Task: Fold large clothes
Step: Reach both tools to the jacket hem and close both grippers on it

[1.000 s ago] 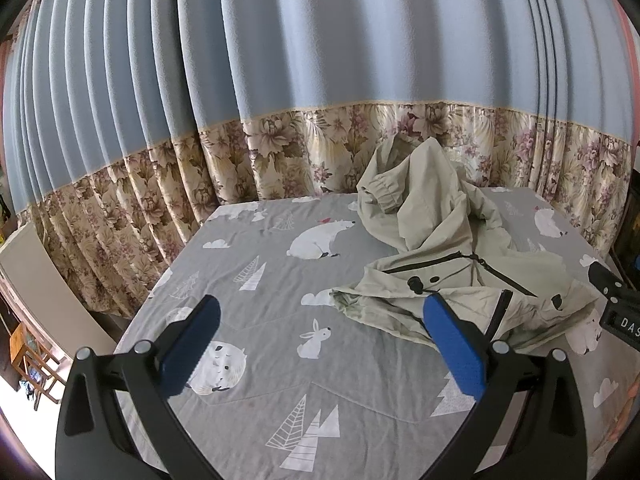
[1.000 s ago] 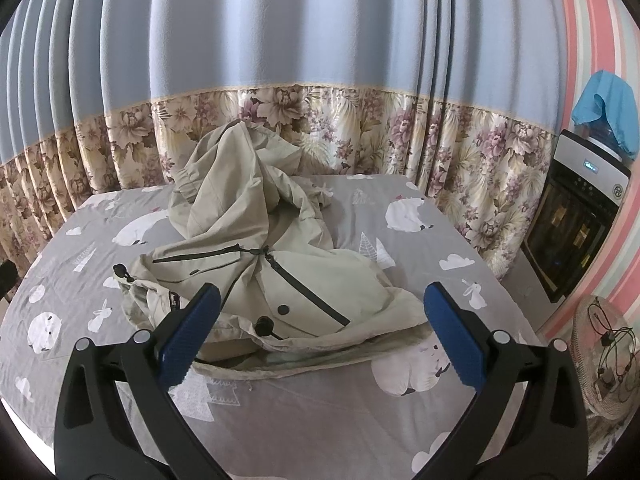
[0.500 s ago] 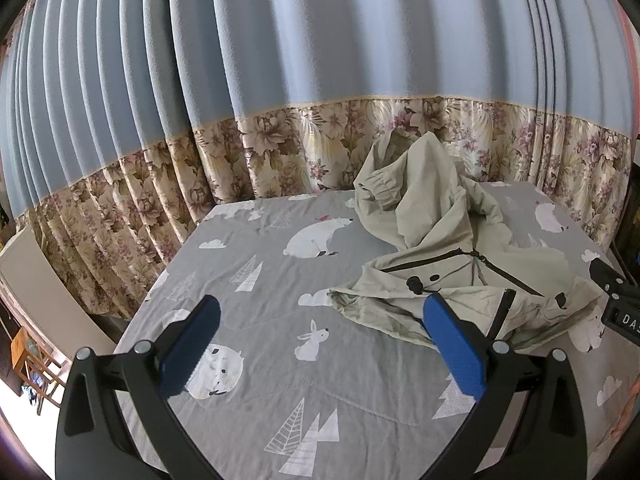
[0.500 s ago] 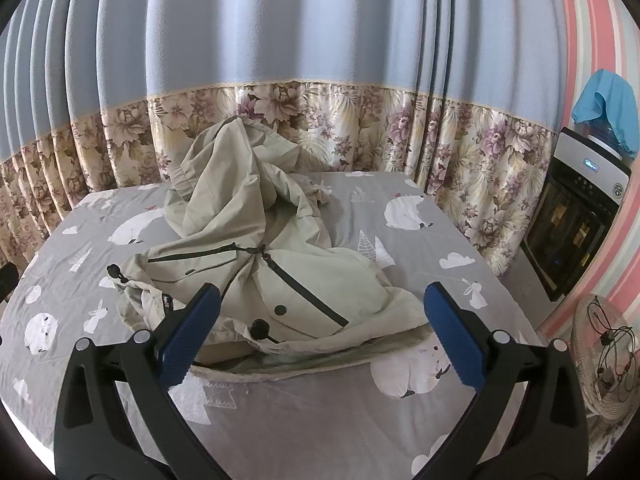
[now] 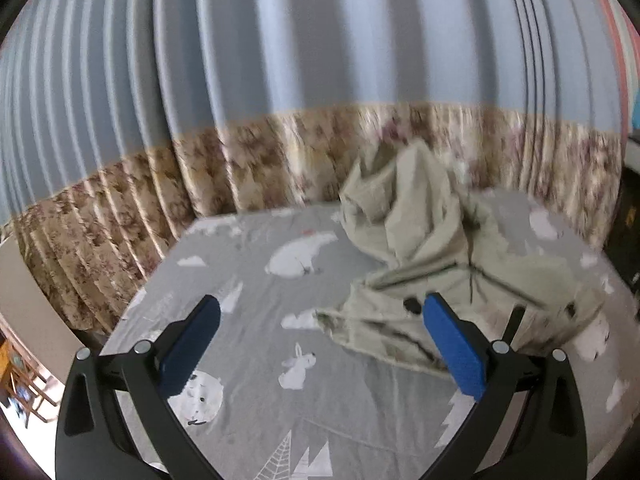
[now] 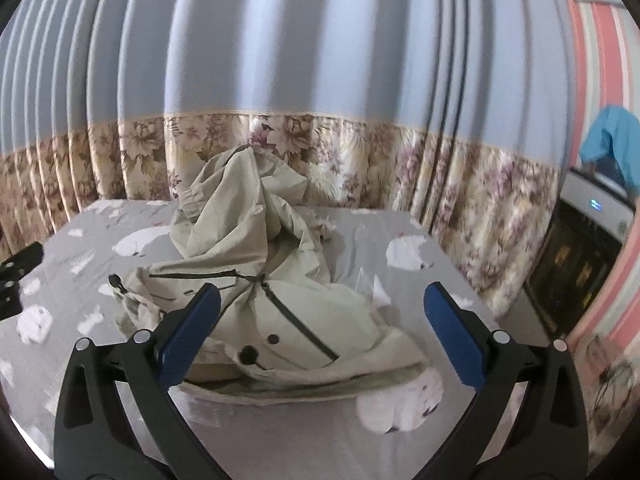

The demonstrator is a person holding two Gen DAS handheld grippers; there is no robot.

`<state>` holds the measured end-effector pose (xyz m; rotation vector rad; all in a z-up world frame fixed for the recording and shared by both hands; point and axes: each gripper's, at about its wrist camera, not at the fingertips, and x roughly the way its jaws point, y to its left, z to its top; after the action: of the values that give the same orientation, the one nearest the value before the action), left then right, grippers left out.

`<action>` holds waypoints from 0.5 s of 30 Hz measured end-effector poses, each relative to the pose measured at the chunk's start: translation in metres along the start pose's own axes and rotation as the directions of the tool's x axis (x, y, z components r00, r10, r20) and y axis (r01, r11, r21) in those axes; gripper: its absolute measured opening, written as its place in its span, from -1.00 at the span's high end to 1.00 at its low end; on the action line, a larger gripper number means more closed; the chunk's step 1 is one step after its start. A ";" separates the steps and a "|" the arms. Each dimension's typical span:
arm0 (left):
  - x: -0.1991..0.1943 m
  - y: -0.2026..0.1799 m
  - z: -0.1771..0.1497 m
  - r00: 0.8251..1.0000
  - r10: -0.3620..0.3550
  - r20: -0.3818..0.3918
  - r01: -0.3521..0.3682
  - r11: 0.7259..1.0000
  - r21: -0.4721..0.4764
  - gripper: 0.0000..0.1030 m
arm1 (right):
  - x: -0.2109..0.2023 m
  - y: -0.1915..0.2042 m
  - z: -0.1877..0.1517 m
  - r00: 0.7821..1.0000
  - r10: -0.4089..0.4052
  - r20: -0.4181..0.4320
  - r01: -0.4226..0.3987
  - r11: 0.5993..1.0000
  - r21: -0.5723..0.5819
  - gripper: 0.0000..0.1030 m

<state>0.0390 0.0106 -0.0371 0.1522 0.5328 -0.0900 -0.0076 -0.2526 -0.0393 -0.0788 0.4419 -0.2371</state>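
A beige jacket (image 6: 256,280) with dark zips and snaps lies crumpled in a heap on the grey animal-print bed sheet (image 6: 280,432). In the left wrist view the jacket (image 5: 424,248) sits at the right, ahead of my left gripper (image 5: 320,344), which is open and empty above the sheet (image 5: 280,400). My right gripper (image 6: 320,340) is open and empty, hovering just in front of the jacket's near hem. The left gripper's body (image 6: 16,276) shows at the left edge of the right wrist view.
Blue curtains with a floral border (image 6: 360,152) hang behind the bed. A dark oven-like appliance (image 6: 580,264) with a blue cloth on top stands at the right. The bed's left edge (image 5: 132,308) drops to the floor.
Both grippers stayed open. Both views have shifted and tilted, with the left one now motion-blurred; the jacket has not moved on the bed.
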 end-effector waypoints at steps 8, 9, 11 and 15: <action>0.066 -0.002 0.024 0.987 0.020 -0.159 -0.009 0.998 0.066 -0.97 | 0.014 -0.010 0.005 0.996 -0.084 0.022 0.085 0.994 -0.075 -0.94; 0.070 -0.001 0.029 0.987 0.000 -0.163 0.010 0.998 0.060 -0.97 | 0.019 -0.011 0.006 0.995 -0.103 0.017 0.104 0.990 -0.092 -0.94; 0.077 0.003 0.042 0.988 -0.036 -0.151 0.045 0.997 0.059 -0.97 | 0.027 -0.013 0.009 0.994 -0.105 0.007 0.106 0.989 -0.103 -0.94; 0.096 -0.001 0.062 0.994 -0.019 -0.111 0.032 0.992 0.121 -0.97 | 0.043 -0.023 0.012 0.996 -0.080 -0.029 0.078 0.994 -0.072 -0.94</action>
<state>0.1525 -0.0051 -0.0339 0.2717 0.6395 -0.1398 0.0304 -0.2848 -0.0430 -0.1623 0.4794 -0.3012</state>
